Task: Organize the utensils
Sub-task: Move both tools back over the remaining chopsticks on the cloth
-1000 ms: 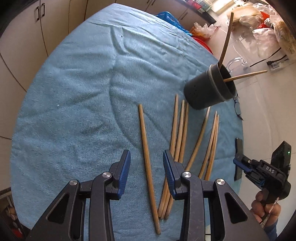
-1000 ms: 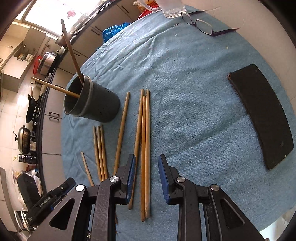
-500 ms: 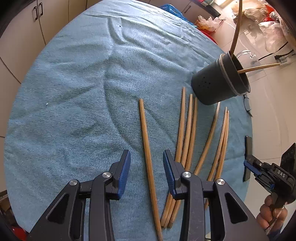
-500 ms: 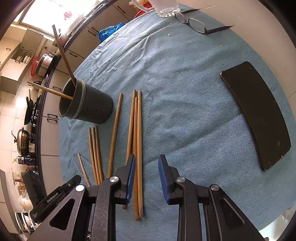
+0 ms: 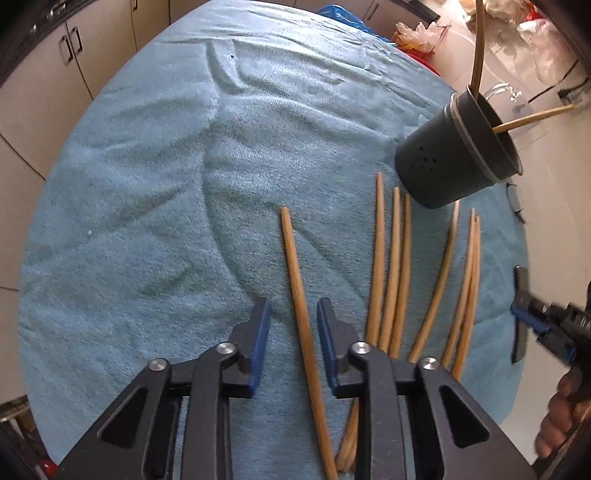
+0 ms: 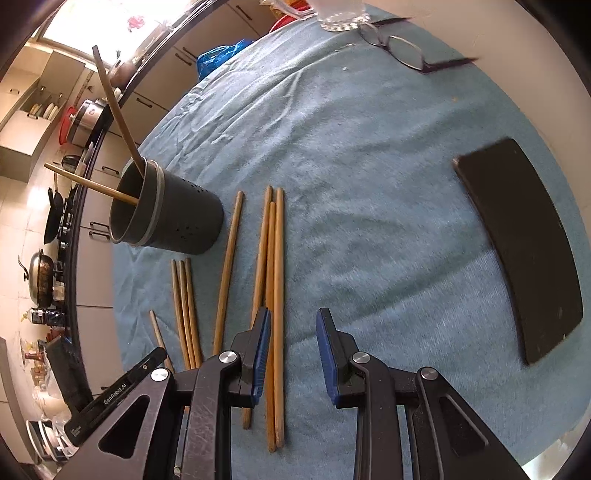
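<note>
One wooden chopstick (image 5: 293, 266) lies apart on the blue towel (image 5: 147, 184). My left gripper (image 5: 291, 314) straddles it, and its jaws are closing with a small gap left on each side. Several more chopsticks (image 5: 393, 266) lie in groups to the right. A dark grey holder (image 5: 443, 162) stands beyond them with two chopsticks leaning in it. My right gripper (image 6: 293, 325) hovers open low over a bundle of three chopsticks (image 6: 275, 258), and one of them runs between its fingers. The holder (image 6: 177, 221) sits at its far left.
A black phone (image 6: 524, 243) lies on the towel at the right. Glasses (image 6: 406, 51) and a glass jug (image 6: 340, 14) sit at the far edge. Kitchen cabinets and a counter with pots surround the round table.
My left gripper has sunk and moved forward along the lone chopstick, and its jaws have narrowed around it. The right gripper has hardly moved.
</note>
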A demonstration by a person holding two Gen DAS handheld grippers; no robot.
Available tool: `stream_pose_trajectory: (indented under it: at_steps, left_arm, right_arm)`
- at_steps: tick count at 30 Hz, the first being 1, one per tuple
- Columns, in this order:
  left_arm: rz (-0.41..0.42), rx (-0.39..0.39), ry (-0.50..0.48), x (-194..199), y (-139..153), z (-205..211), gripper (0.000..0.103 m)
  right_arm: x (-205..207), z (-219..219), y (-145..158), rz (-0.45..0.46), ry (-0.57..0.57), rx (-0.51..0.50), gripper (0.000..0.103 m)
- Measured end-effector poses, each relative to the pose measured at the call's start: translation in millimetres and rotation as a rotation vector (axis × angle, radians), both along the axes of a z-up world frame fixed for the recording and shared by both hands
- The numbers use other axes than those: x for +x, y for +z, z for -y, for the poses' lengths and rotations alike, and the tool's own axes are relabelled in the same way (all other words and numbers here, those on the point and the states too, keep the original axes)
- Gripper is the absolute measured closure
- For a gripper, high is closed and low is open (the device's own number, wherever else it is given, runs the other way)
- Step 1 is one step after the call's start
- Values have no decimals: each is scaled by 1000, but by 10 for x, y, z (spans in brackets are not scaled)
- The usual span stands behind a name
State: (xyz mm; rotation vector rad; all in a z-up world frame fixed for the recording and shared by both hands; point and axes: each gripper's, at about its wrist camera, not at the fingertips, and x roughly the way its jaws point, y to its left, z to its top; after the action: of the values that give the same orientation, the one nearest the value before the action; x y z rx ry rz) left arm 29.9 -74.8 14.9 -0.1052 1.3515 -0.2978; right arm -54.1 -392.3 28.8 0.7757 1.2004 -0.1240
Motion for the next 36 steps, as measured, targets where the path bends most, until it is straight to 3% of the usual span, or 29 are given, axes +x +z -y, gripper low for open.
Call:
stream_pose_trajectory:
  at_steps: [5, 13, 21, 24, 36]
  left_arm:
    - [8, 6, -1, 8, -10, -2, 84]
    - [13, 9, 0, -31, 3, -9, 84]
    - [12, 9, 8, -37, -1, 7, 84]
    - [8, 7, 15, -25, -3, 2, 84]
    - [6, 12, 25, -7, 6, -1, 84]
  right_arm:
    - [289, -73, -46, -7, 35, -43, 76]
    - [624, -139, -214, -49, 77, -103, 88]
    - [723, -114, -344, -84, 99, -119, 91]
    - [729, -126, -305, -105, 107, -171, 91]
    - [776, -41, -281, -88, 88, -96, 92]
